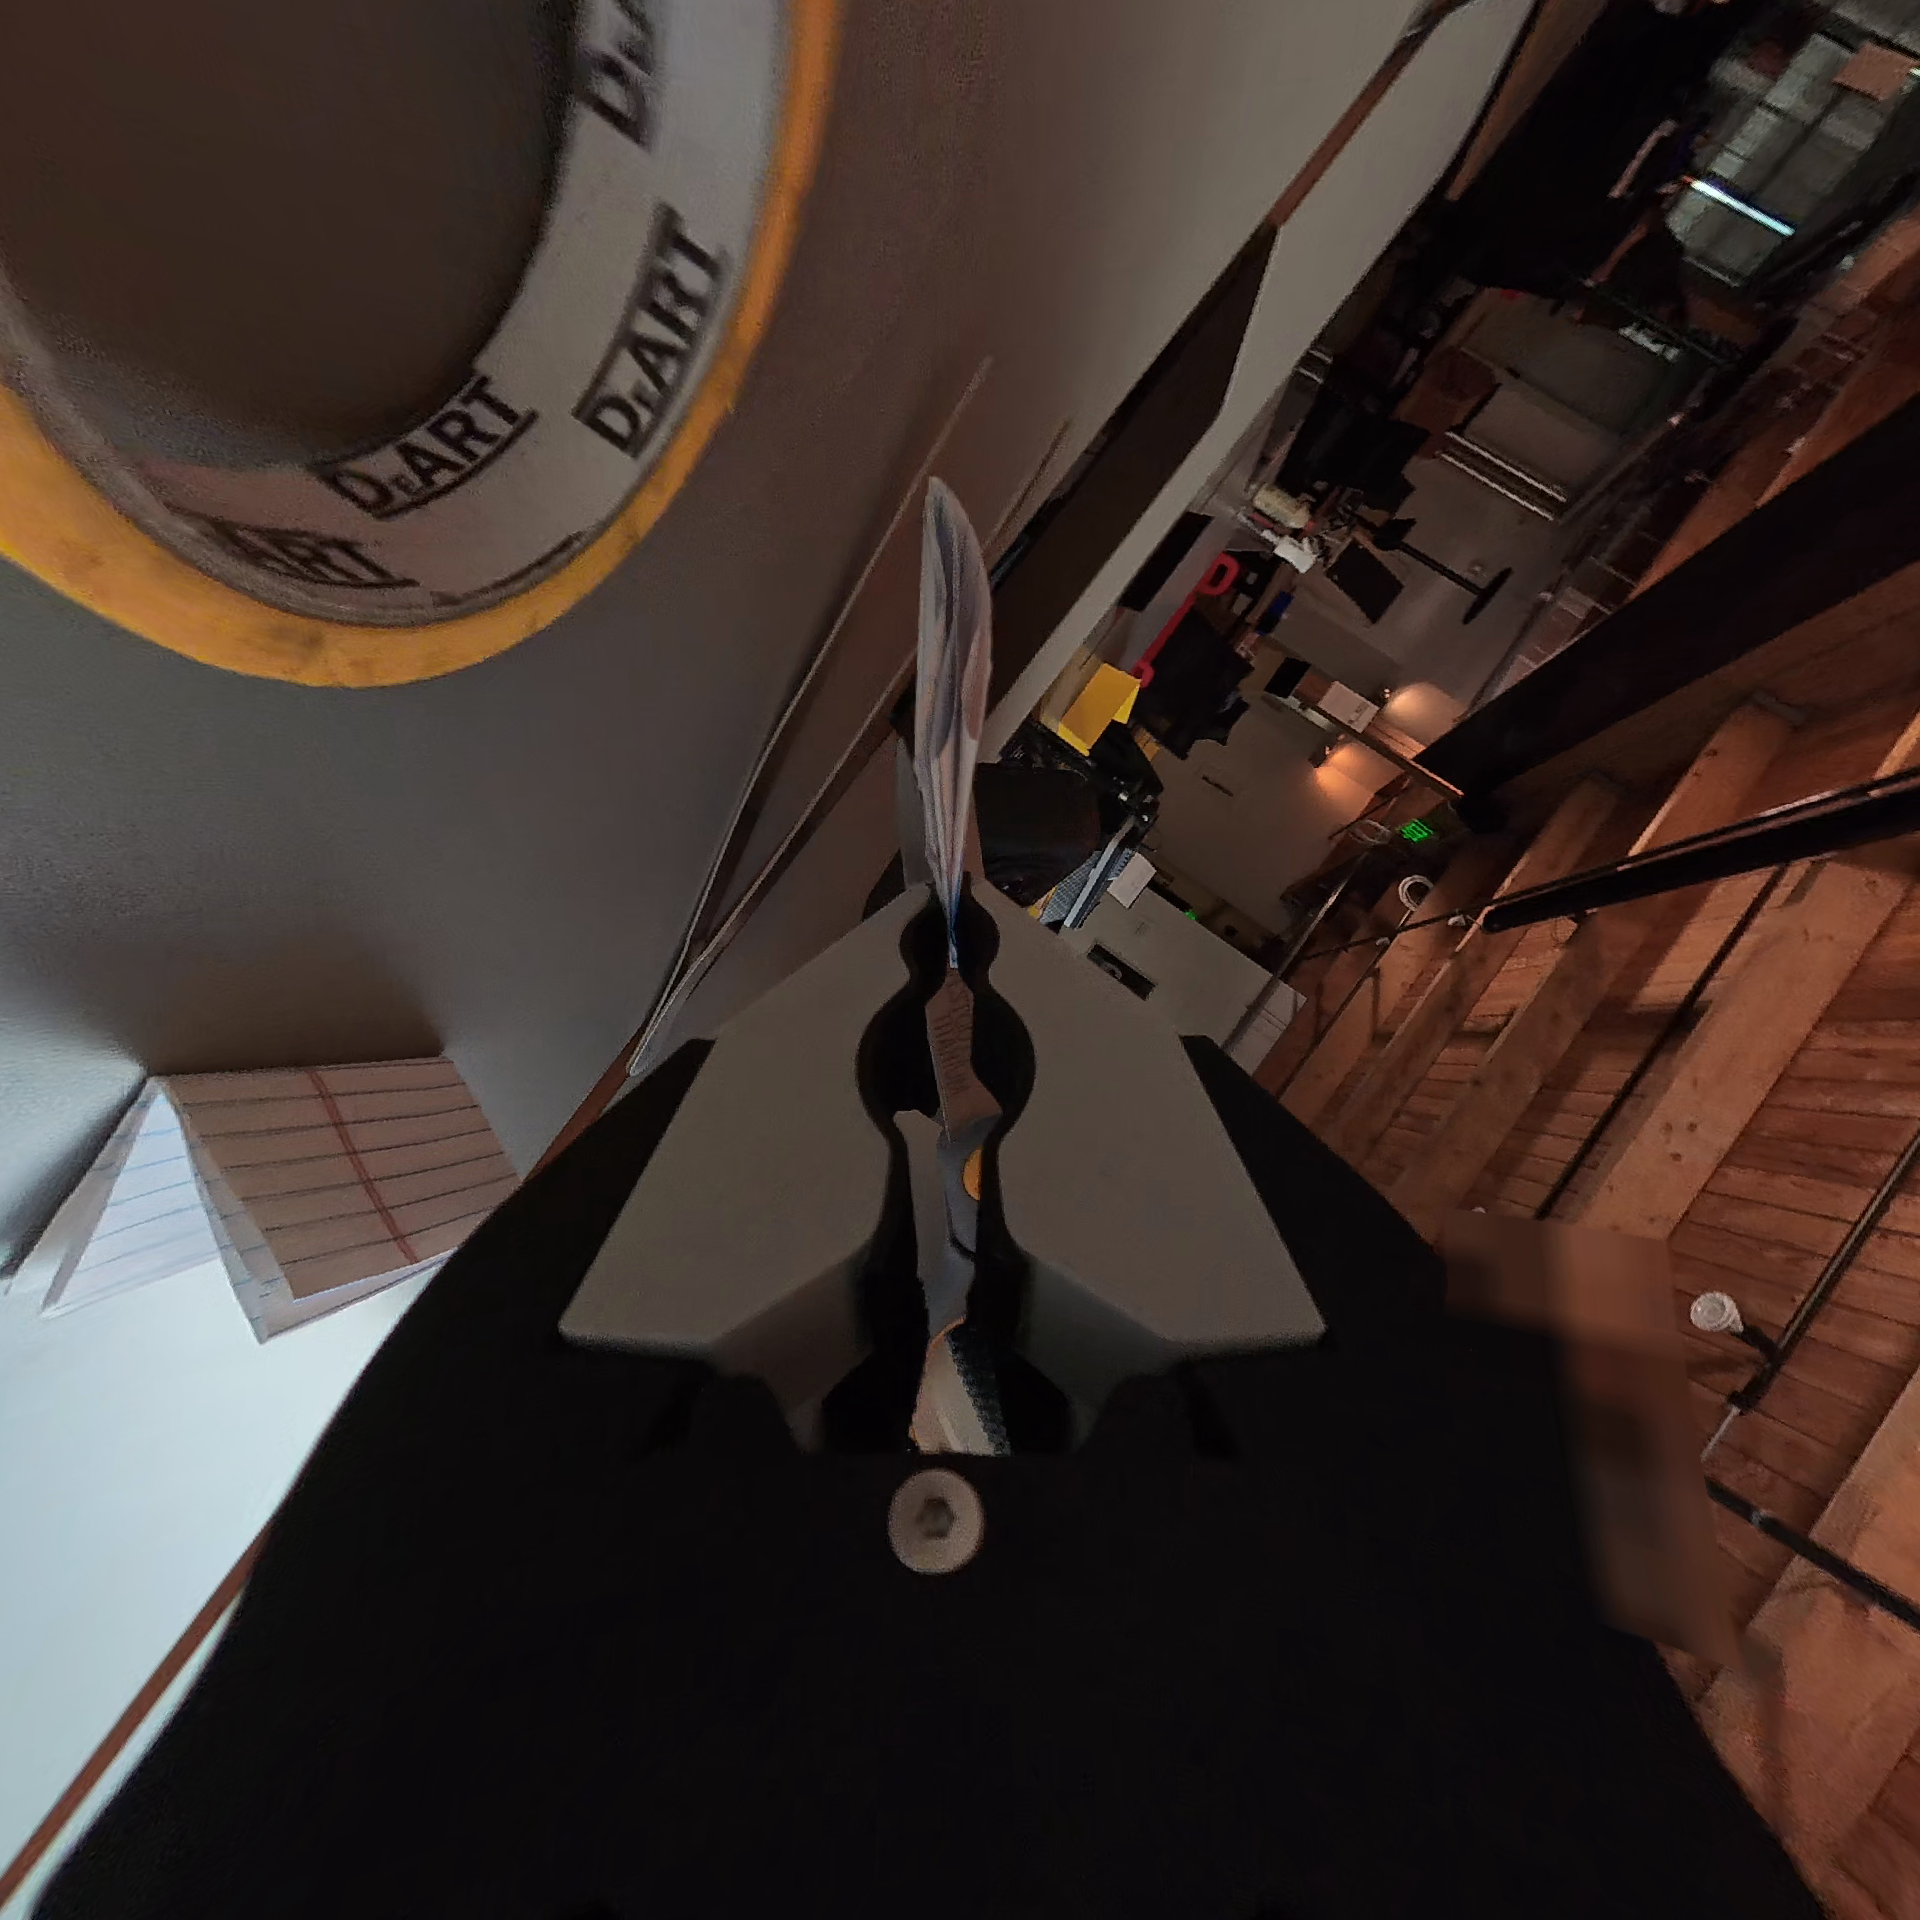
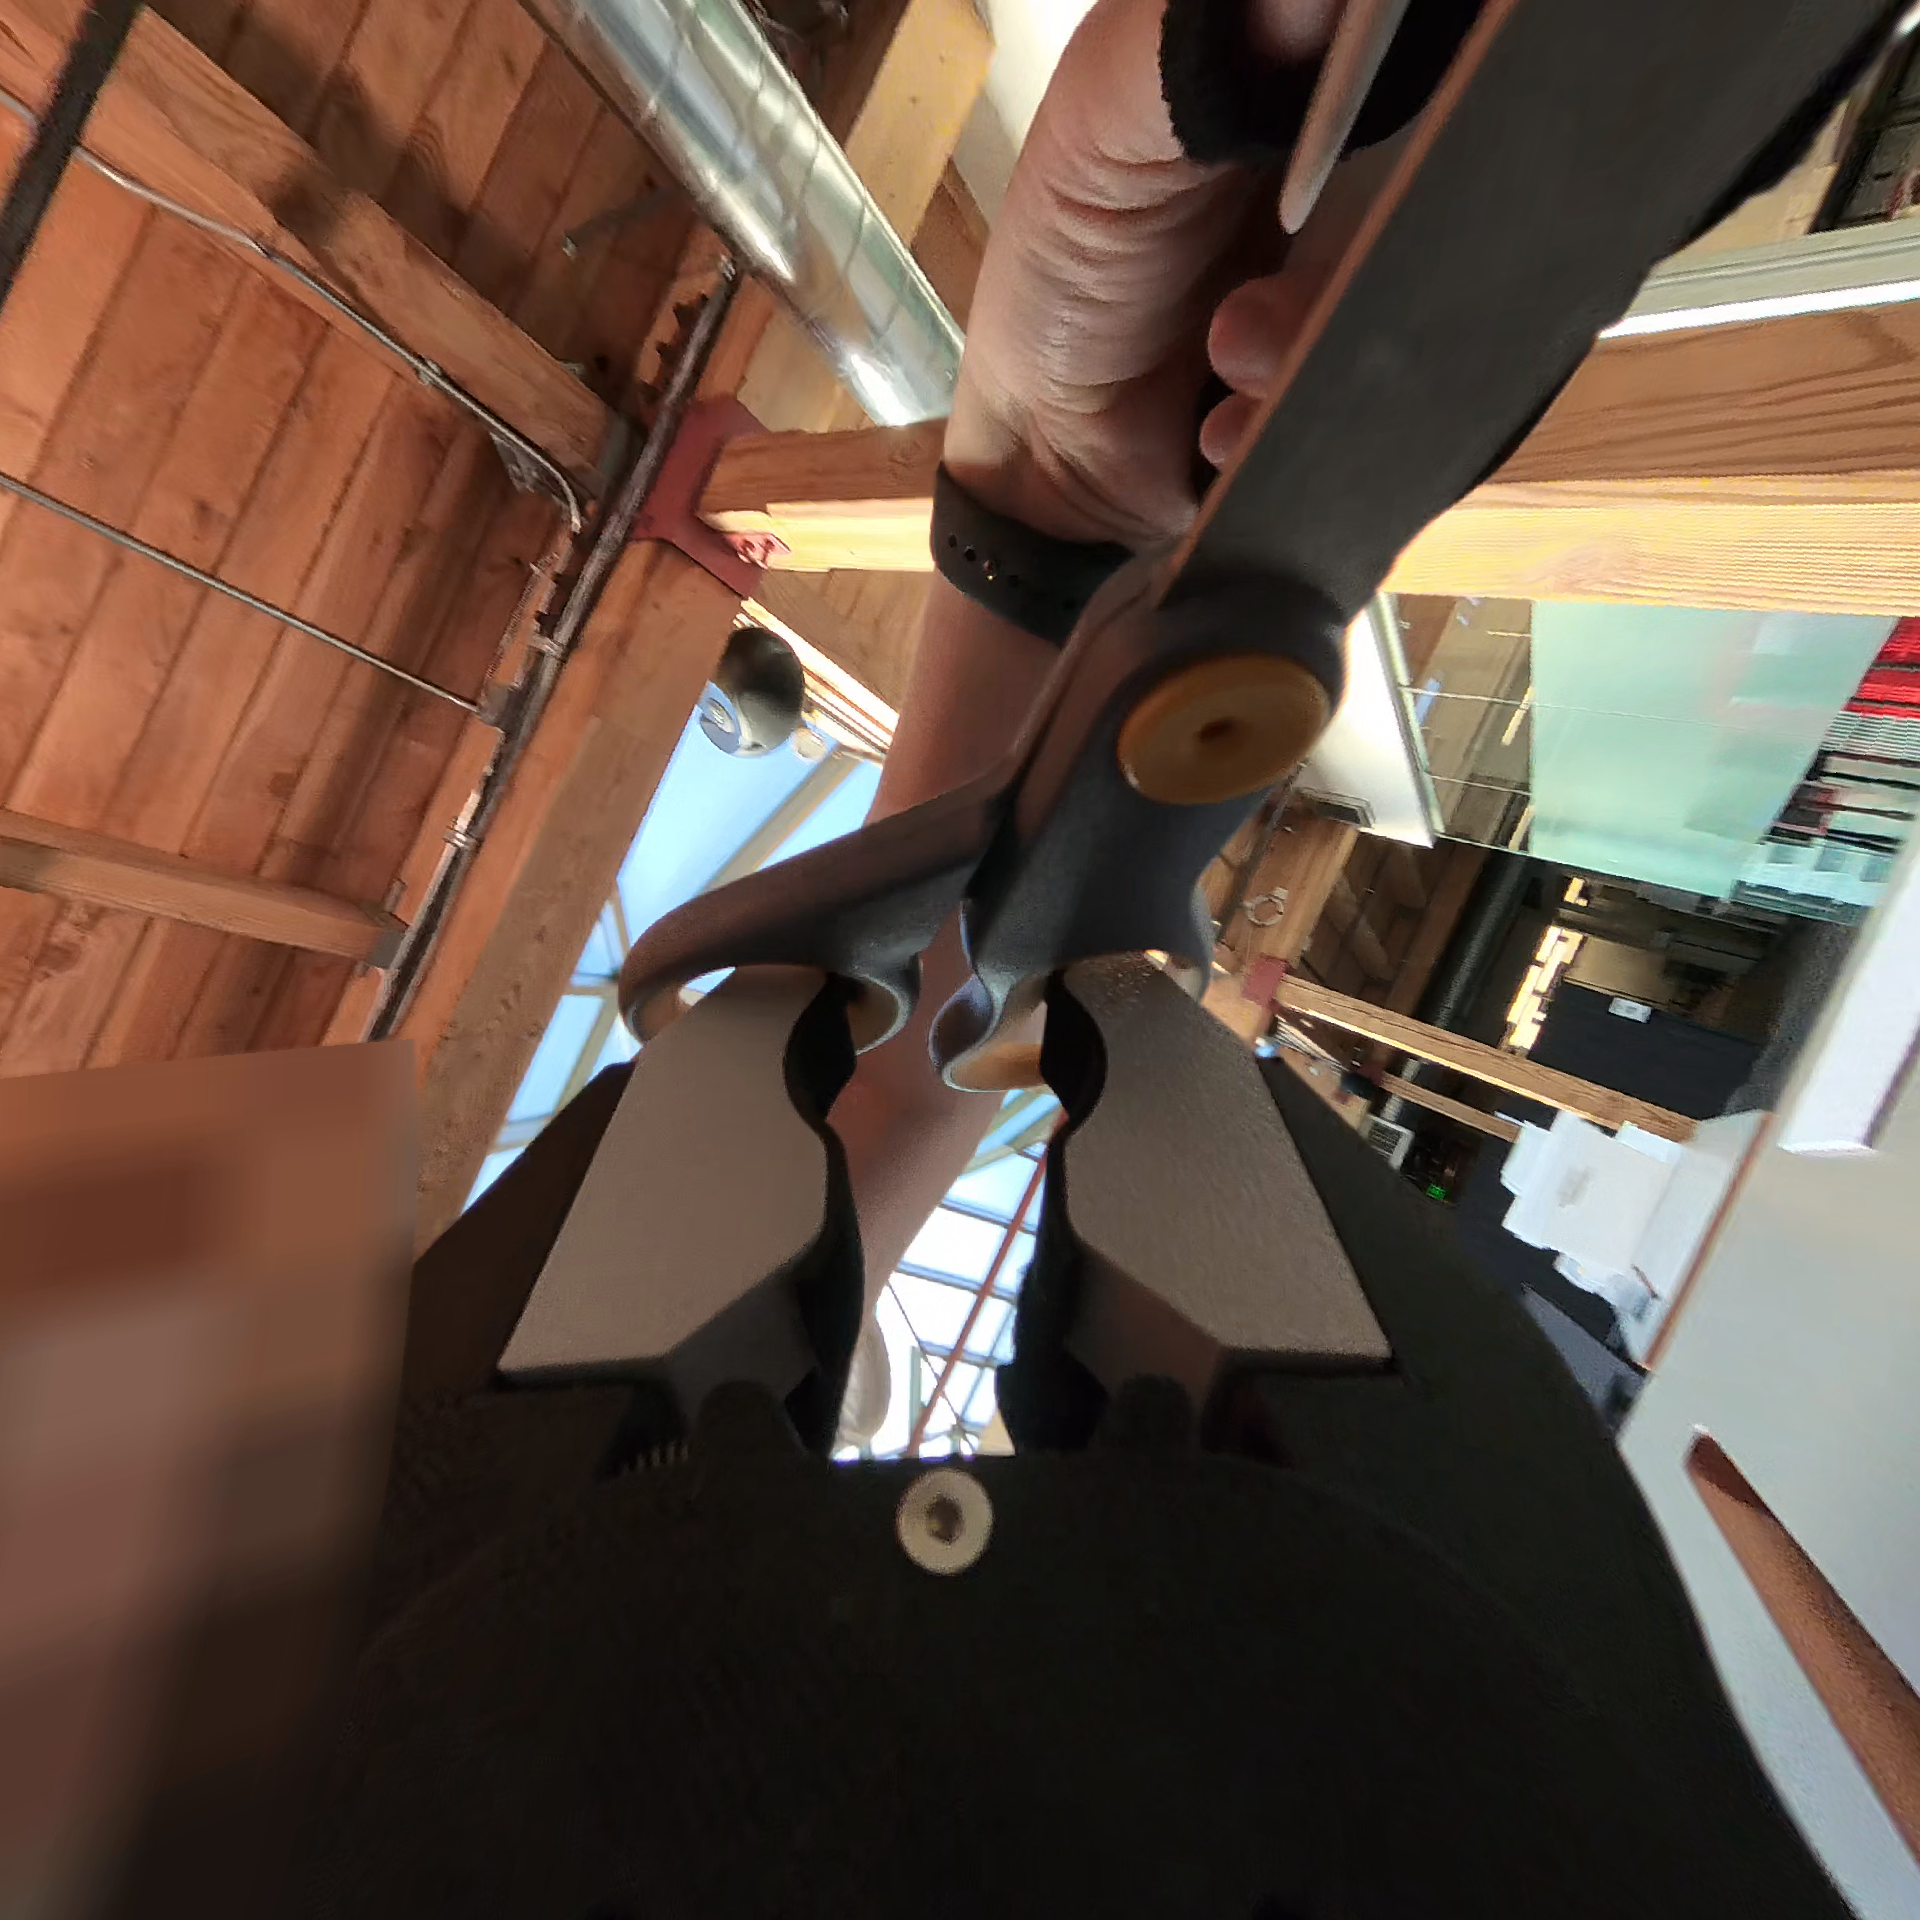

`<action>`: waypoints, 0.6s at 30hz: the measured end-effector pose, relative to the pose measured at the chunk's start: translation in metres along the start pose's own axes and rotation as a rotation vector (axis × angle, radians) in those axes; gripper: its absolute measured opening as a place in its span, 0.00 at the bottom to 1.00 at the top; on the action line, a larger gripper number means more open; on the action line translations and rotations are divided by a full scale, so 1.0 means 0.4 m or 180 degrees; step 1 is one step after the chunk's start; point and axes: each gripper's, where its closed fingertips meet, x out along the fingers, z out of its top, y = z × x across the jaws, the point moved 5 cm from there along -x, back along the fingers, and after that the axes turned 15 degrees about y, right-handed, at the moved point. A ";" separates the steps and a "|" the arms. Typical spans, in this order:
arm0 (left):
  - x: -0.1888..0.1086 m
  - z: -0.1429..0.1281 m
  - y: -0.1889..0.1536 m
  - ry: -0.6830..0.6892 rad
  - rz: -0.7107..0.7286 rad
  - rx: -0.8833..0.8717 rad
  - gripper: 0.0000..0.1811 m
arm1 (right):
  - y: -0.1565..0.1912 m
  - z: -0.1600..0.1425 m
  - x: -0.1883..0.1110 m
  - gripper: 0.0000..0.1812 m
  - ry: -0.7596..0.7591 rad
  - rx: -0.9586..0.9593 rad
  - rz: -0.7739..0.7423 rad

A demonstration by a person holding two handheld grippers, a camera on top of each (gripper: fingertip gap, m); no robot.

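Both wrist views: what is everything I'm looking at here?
tape roll: one, yellow rim, white printed core; upper left of the left wrist view.
notepad: one, lined; on the white table.
pale sheet: one, seen edge-on; sticks out past the left gripper's tips.
scissors: one pair, grey handles, orange pivot; between the two grippers.
metal duct: one, silver; among the wooden beams.
hand: one, black wrist strap; holding the far gripper.
left gripper: grey fingers, shut on the scissors.
right gripper: grey fingers, open, tips at the scissor handles.
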 end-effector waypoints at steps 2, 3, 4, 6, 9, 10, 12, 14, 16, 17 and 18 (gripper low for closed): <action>-0.005 -0.029 -0.026 -0.0096 -0.0110 0.0339 0.00 | -0.009 -0.025 0.013 0.17 0.0293 -0.0174 -0.0368; -0.008 -0.049 -0.038 -0.0173 -0.0146 0.0521 0.00 | -0.011 -0.037 0.020 0.17 0.0450 -0.0255 -0.0532; -0.013 -0.072 -0.049 -0.0270 -0.0185 0.0696 0.00 | -0.007 -0.050 0.028 0.17 0.0611 -0.0329 -0.0631; -0.025 -0.129 -0.071 -0.0489 -0.0227 0.1130 0.00 | 0.003 -0.081 0.046 0.17 0.0937 -0.0464 -0.0783; -0.048 -0.241 -0.087 -0.0819 -0.0198 0.1761 0.00 | 0.008 -0.145 0.069 0.16 0.1577 -0.0659 -0.1057; -0.056 -0.283 -0.090 -0.0916 -0.0190 0.1949 0.00 | 0.007 -0.168 0.075 0.17 0.1801 -0.0705 -0.1167; -0.067 -0.364 -0.083 -0.1046 -0.0122 0.2241 0.00 | 0.006 -0.213 0.080 0.16 0.2260 -0.0777 -0.1353; -0.077 -0.435 -0.067 -0.1141 -0.0056 0.2418 0.00 | 0.006 -0.248 0.083 0.16 0.2622 -0.0763 -0.1502; -0.089 -0.496 -0.054 -0.1248 -0.0081 0.2546 0.00 | 0.005 -0.269 0.092 0.16 0.2835 -0.0800 -0.1632; -0.094 -0.522 -0.047 -0.1306 -0.0094 0.2584 0.00 | 0.005 -0.277 0.098 0.16 0.2905 -0.0813 -0.1679; -0.097 -0.547 -0.038 -0.1359 -0.0094 0.2615 0.00 | 0.004 -0.286 0.105 0.15 0.2968 -0.0821 -0.1723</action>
